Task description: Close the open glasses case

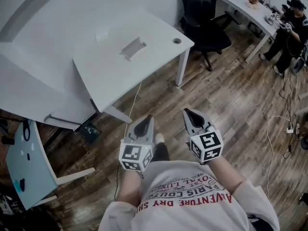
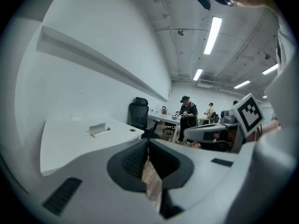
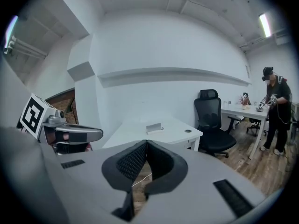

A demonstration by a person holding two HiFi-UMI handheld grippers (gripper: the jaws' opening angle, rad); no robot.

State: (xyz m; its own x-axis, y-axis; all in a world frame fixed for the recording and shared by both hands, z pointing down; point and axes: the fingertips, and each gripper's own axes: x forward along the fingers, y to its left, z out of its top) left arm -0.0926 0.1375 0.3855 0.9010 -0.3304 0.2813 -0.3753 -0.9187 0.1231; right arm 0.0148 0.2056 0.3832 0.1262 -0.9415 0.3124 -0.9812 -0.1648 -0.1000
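An open grey glasses case (image 1: 133, 47) lies on the white table (image 1: 110, 71), well ahead of me. The same case (image 2: 99, 129) shows small in the left gripper view, and the case (image 3: 154, 127) sits far off in the right gripper view. I hold both grippers close to my chest, over the wooden floor and short of the table. My left gripper (image 1: 143, 121) is shut with nothing in it. Beside it, my right gripper (image 1: 187, 113) is shut and empty too. In each gripper view the jaw tips meet, left gripper (image 2: 148, 143) and right gripper (image 3: 146, 142).
A black office chair (image 1: 204, 18) stands right of the table. A long white desk (image 1: 245, 4) runs along the far right, where a person (image 1: 288, 32) stands. A cable (image 1: 129, 114) trails on the floor below the table's near edge. A small blue-topped table (image 1: 19, 162) sits at my left.
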